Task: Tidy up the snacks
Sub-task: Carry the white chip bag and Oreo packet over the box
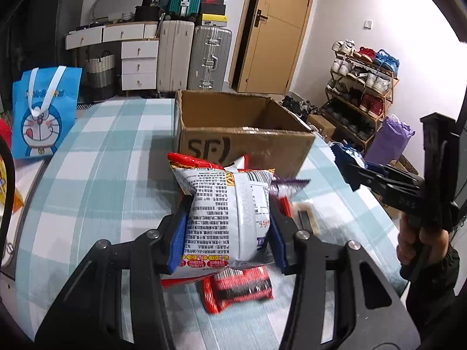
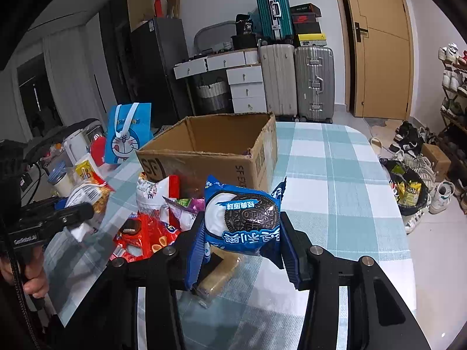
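My left gripper (image 1: 227,233) is shut on a silver snack bag (image 1: 227,213) with printed text, held above the checked tablecloth. My right gripper (image 2: 242,233) is shut on a blue Oreo packet (image 2: 242,218); it also shows in the left wrist view (image 1: 347,160) at the right. An open cardboard box (image 1: 242,134) marked SF stands just behind both, also in the right wrist view (image 2: 210,151). A pile of loose snacks (image 2: 151,221) lies left of the Oreo packet. A red packet (image 1: 239,288) lies under the silver bag.
A blue Doraemon bag (image 1: 43,110) stands at the table's left edge. A beige wrapped bar (image 2: 219,274) lies under my right gripper. Suitcases (image 1: 192,55), drawers and a door are behind; a shoe rack (image 1: 362,84) is at the right. Cups and cartons (image 2: 76,163) crowd the left.
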Demonstrator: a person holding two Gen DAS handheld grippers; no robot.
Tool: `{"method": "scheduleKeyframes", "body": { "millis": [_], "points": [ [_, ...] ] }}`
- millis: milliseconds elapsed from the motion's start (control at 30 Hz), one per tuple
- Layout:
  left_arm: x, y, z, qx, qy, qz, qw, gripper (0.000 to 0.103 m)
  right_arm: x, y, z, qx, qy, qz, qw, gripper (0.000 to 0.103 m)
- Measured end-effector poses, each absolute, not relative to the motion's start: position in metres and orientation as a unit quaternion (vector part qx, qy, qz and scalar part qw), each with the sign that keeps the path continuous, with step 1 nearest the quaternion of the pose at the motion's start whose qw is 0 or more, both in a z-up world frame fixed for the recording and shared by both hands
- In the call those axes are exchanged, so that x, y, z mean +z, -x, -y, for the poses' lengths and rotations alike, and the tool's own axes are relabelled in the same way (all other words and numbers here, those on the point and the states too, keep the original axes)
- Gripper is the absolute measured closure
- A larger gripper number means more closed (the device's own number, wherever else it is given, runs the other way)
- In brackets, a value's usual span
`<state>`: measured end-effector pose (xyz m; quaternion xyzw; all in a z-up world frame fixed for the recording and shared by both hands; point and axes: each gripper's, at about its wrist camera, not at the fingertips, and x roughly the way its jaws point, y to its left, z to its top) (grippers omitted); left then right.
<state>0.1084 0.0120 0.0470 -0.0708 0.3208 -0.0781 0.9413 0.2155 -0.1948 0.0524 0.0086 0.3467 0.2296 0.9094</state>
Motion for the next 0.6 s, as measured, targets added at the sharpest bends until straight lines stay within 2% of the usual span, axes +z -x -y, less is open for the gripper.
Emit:
{"method": "scheduleKeyframes", "body": {
  "millis": [600],
  "points": [
    [0.090, -0.183, -0.005, -0.084, 0.048, -0.269, 0.958, 0.058, 0.086, -0.238, 0.173, 0.249, -0.019, -0.320, 0.914, 0.056]
  ]
}}
